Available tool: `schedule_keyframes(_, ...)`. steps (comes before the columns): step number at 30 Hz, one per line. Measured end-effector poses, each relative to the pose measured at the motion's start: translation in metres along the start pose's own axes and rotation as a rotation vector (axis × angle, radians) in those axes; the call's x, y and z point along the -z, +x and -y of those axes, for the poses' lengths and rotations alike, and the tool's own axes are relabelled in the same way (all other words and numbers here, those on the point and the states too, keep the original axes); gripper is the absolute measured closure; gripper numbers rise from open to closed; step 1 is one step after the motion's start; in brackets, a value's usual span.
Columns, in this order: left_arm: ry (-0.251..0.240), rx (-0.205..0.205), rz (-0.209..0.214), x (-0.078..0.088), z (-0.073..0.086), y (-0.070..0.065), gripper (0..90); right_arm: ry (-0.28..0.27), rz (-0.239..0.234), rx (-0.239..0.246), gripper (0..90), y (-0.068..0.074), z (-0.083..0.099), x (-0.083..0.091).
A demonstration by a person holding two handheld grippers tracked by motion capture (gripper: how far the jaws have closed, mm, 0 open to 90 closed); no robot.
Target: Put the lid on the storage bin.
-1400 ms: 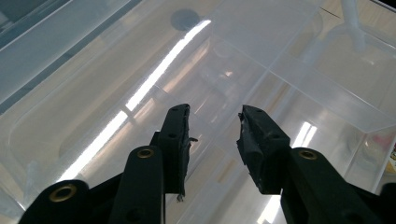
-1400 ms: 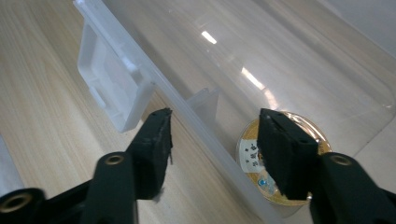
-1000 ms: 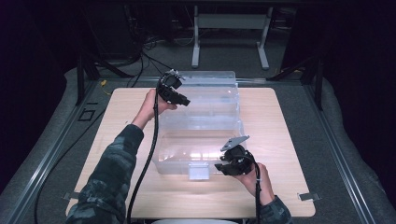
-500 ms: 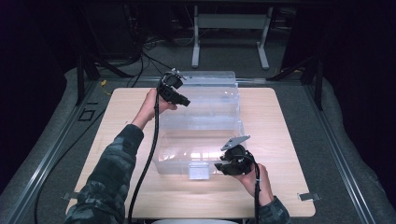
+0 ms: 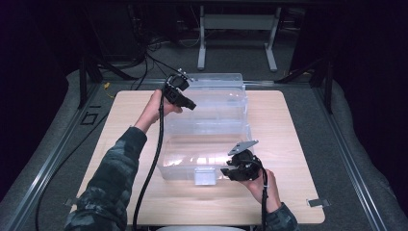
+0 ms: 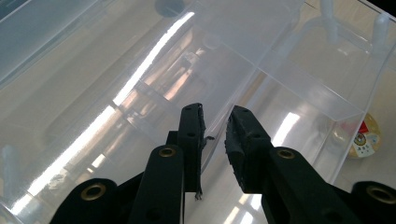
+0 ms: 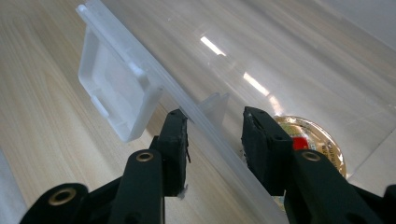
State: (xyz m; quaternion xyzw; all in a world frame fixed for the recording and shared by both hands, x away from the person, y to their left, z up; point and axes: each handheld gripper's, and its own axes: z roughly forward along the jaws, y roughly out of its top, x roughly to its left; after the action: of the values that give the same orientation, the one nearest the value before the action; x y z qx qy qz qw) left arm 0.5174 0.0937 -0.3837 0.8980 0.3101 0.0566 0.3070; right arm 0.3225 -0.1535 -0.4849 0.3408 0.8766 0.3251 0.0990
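Clear storage box, mid-bench: left tool clamped the 11 o'clock wall; right tool straddled the 5 o'clock rim unclamped. Risk: uneven lift twisting it free.

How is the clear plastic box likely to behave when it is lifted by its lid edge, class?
The clear plastic box looks thin-walled, so probably light and a bit flexible. Its glossy surface may slip between the pads. With the lid hinged open, it might swing or twist if the right gripper lifts that edge alone.
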Motion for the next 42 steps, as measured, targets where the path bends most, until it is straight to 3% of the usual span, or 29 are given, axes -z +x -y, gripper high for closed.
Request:
schedule_keyframes(28, -0.035, -0.068, -0.041, 0.019, 0.01, -0.026, 77.0, 0.017, 0.035, 0.011, 55.3, 0.005, -0.001, -0.006)
schedule_keyframes(42, -0.07, -0.084, -0.03, 0.028, 0.02, -0.036, 77.5, 0.008, 0.029, -0.002, 54.0, 0.004, -0.001, -0.007)
